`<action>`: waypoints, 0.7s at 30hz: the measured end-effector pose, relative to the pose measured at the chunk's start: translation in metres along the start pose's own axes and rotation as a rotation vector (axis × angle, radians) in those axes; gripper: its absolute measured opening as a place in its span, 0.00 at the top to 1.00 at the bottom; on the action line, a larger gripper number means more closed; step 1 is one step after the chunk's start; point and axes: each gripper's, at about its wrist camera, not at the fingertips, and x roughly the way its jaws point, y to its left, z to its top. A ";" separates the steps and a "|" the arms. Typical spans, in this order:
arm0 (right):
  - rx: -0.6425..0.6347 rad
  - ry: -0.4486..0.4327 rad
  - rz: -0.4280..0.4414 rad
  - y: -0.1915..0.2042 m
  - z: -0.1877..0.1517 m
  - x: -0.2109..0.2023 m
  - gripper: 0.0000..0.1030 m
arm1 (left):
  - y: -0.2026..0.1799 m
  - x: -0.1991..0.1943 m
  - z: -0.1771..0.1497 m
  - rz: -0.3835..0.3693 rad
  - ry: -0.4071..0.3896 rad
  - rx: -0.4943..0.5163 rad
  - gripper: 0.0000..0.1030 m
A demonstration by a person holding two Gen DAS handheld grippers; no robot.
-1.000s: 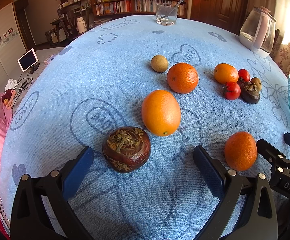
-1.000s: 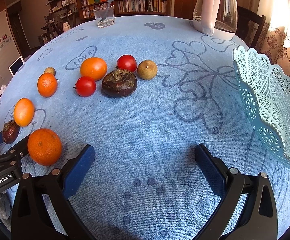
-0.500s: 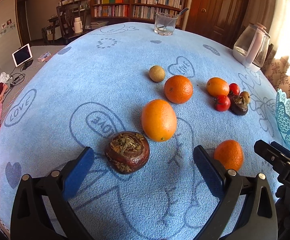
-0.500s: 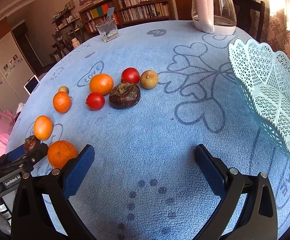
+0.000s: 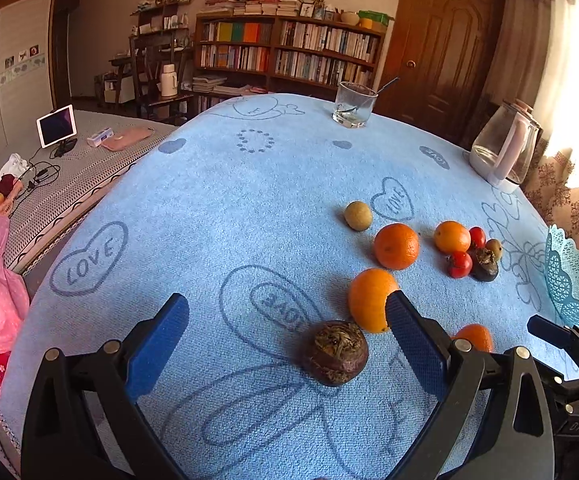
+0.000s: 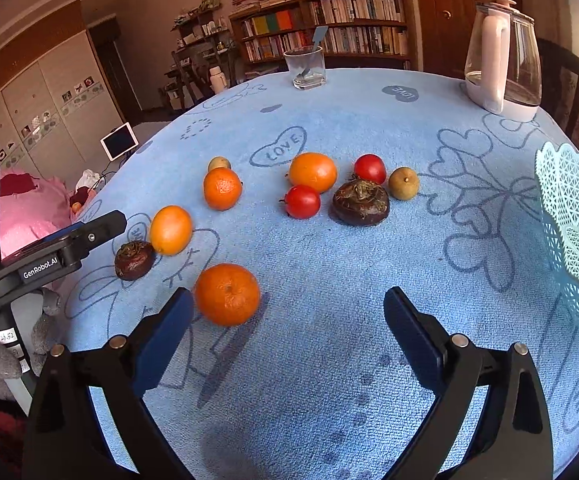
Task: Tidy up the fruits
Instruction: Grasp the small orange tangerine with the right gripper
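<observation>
Since a second ago you have drawn both tongs back and up, so the fruit now sits lower and farther off in each view, and neither tool has closed on anything.

Your left tongs (image 5: 287, 344) hang wide open and empty over the blue worktop (image 5: 225, 208). Nearest, between the blue pads but off toward the right one, lies a dark brown water chestnut (image 5: 334, 353). Just beyond it, partly hidden by the right pad, is an oval orange (image 5: 369, 300).

Your right tongs (image 6: 285, 330) are likewise spread wide and hold nothing. A round mandarin (image 6: 227, 294) sits right beside their left pad; whether it touches is unclear.

Farther out on the cloth are another mandarin (image 6: 222, 188) and a small tan longan (image 6: 219, 163) behind it. To the right is a tight cluster: a smooth orange fruit (image 6: 313, 171), two red tomatoes (image 6: 302, 201), a second, larger water chestnut (image 6: 361, 203) and another longan (image 6: 403, 183).

The pale lattice basket (image 6: 569, 216) stands at the worktop's right edge, well apart from all the fruit; no fruit shows in the part visible. The pull-back suggests you are lining up a first pick, probably the near mandarin.

At the far edge stand a drinking glass (image 6: 305, 69) and a clear kettle (image 6: 503, 64).
</observation>
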 end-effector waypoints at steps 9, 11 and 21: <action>-0.084 0.083 0.020 0.025 0.004 0.028 0.46 | 0.003 -0.005 -0.001 -0.006 -0.004 0.009 0.05; -0.097 0.098 0.016 0.028 0.004 0.034 0.51 | 0.002 -0.003 -0.002 -0.009 0.004 0.014 0.05; -0.066 0.049 -0.004 0.020 0.004 0.025 0.61 | -0.012 0.007 -0.020 -0.068 0.088 0.091 0.20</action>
